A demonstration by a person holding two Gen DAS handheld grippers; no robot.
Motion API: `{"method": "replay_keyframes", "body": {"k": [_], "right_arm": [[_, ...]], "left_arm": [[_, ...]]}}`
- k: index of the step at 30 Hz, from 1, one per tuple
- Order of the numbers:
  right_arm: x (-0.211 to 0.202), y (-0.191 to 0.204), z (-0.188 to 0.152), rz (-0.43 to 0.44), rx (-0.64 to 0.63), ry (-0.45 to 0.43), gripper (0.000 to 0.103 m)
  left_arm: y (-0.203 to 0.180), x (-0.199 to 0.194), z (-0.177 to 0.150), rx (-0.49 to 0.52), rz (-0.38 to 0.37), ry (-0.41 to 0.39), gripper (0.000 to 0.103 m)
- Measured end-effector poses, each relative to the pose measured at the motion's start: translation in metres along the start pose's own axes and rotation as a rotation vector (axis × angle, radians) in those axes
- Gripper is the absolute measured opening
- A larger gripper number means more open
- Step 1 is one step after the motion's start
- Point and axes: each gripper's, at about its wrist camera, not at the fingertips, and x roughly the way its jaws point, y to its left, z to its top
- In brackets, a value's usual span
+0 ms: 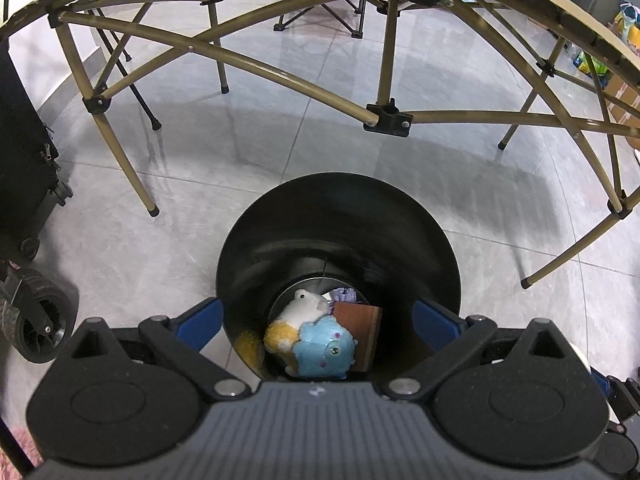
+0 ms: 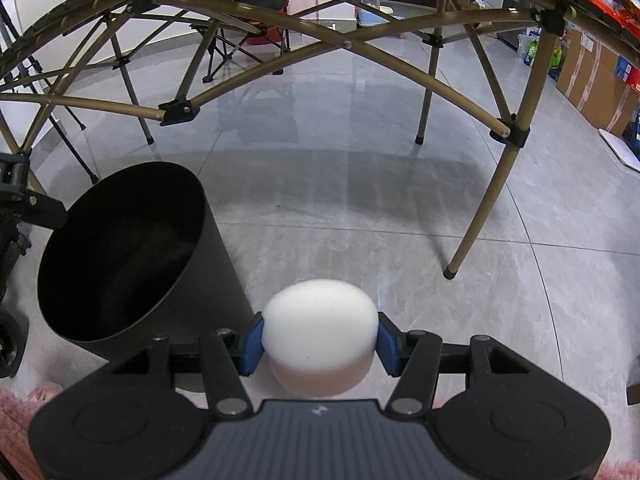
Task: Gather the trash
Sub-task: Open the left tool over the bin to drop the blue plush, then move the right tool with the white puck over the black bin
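A black bin (image 1: 340,216) stands on a grey tiled floor (image 1: 200,168), seen from directly above through the left gripper (image 1: 320,322), whose blue-padded fingers (image 1: 202,320) are spread wide on either side of the bin's mouth with nothing between them. At the bottom of the bin lie a white toy animal (image 1: 304,306), a yellow-and-white soft toy (image 1: 280,338), a light-blue spotted plush (image 1: 326,350), a brown flat block (image 1: 362,332) leaning against the right inner wall, and a small purple scrap (image 1: 344,294) at the far side.

In the right wrist view the same bin (image 2: 120,248) sits to the left, tilted in the lens so its dark inside shows. Just right of it, the right gripper (image 2: 320,344) is closed part-way on a white foam puck (image 2: 320,332), its blue pads (image 2: 253,346) pressing the puck's left and right sides and holding it above the floor, outside the bin.

Beyond both grippers stands a folding table frame (image 2: 280,52) of tan tubes with black joints. A folding chair (image 2: 240,40) stands farther back, cardboard boxes (image 2: 592,80) at far right, a black wheel (image 1: 36,328) at near left, and pink fluffy fabric (image 2: 24,404) at the near edge.
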Motion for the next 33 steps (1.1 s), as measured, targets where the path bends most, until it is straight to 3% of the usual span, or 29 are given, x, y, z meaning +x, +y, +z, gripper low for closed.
{"method": "replay_keyframes", "body": {"k": [33], "right_arm": [[-0.034,0.091,0.035,0.071,-0.135,-0.111,0.055]], "left_arm": [[0.082,-0.034,-0.012,-0.114,0.0,-0.057,0.103]]}}
